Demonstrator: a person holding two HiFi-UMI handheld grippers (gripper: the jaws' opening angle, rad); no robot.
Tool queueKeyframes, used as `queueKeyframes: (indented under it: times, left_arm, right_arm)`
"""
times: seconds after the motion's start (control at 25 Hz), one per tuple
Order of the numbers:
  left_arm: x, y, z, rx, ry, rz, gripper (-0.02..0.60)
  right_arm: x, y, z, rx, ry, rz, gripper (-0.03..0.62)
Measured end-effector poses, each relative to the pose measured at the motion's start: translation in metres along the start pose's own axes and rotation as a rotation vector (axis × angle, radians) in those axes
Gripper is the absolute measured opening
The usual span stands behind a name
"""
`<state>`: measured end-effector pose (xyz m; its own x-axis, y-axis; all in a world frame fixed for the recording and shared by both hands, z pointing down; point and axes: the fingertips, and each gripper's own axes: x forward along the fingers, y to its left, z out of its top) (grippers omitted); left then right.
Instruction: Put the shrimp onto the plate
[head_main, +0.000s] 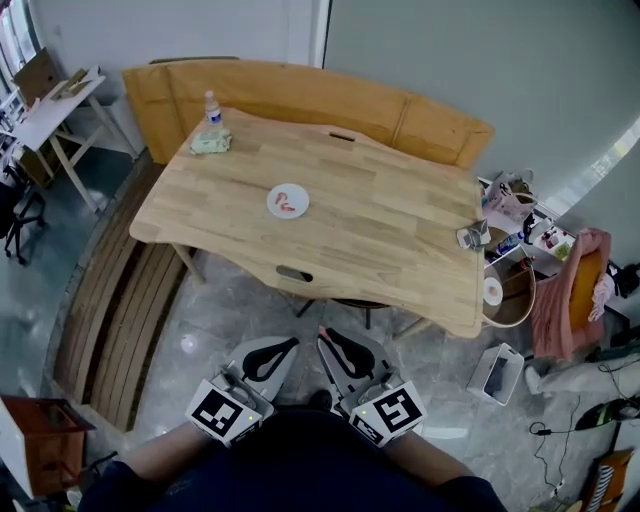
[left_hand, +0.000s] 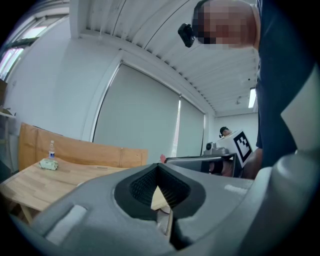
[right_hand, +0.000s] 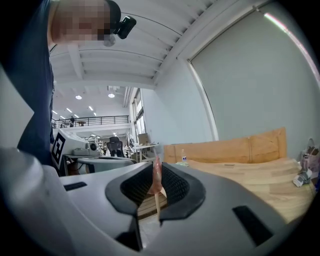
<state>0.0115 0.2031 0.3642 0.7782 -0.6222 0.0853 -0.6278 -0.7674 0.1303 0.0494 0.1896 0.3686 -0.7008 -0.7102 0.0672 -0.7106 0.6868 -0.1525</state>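
Note:
A white plate (head_main: 288, 201) lies near the middle of the wooden table (head_main: 380, 230), with red shrimp pieces (head_main: 289, 204) on it. Both grippers are held low, close to the person's body and well short of the table. My right gripper (head_main: 324, 338) (right_hand: 156, 176) is shut on a thin pink shrimp (right_hand: 157, 172), which stands upright between its pads; its pink tip (head_main: 322, 330) shows in the head view. My left gripper (head_main: 289, 346) (left_hand: 159, 168) is beside it, jaws meeting at the tips with nothing between them.
A water bottle (head_main: 211, 107) and a green pack (head_main: 211, 143) stand at the table's far left corner. A small grey object (head_main: 472, 236) sits at its right edge. A slatted bench (head_main: 110, 300) runs along the left; bags and a draped chair (head_main: 565, 290) crowd the right.

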Motion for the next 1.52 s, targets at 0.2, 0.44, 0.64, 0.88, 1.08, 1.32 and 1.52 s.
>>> queueKeyframes:
  times: [0.2, 0.44, 0.64, 0.88, 1.08, 1.32, 1.52]
  left_arm:
    - [0.007, -0.005, 0.001, 0.010, 0.002, 0.024, 0.005]
    - [0.018, -0.019, -0.004, 0.007, -0.007, 0.066, 0.005]
    - [0.024, -0.020, -0.011, 0.000, 0.003, 0.093, 0.005]
    - [0.040, 0.000, -0.009, -0.009, -0.010, 0.092, 0.005]
    - [0.054, 0.032, -0.005, -0.002, -0.015, 0.064, 0.005]
    - [0.073, 0.089, 0.007, 0.002, -0.019, 0.031, 0.005]
    - [0.085, 0.137, 0.018, 0.002, -0.019, 0.002, 0.005]
  right_arm:
    - [-0.006, -0.006, 0.000, -0.001, 0.002, 0.028, 0.060]
    - [-0.019, -0.020, -0.007, -0.019, 0.025, 0.072, 0.061]
    - [-0.021, -0.031, -0.012, -0.016, 0.036, 0.091, 0.060]
    - [-0.004, -0.047, -0.013, -0.022, 0.042, 0.088, 0.060]
    - [0.027, -0.064, -0.012, -0.022, 0.052, 0.061, 0.060]
    - [0.082, -0.084, -0.005, -0.018, 0.056, 0.029, 0.060]
    - [0.128, -0.099, 0.001, -0.009, 0.059, -0.001, 0.060]
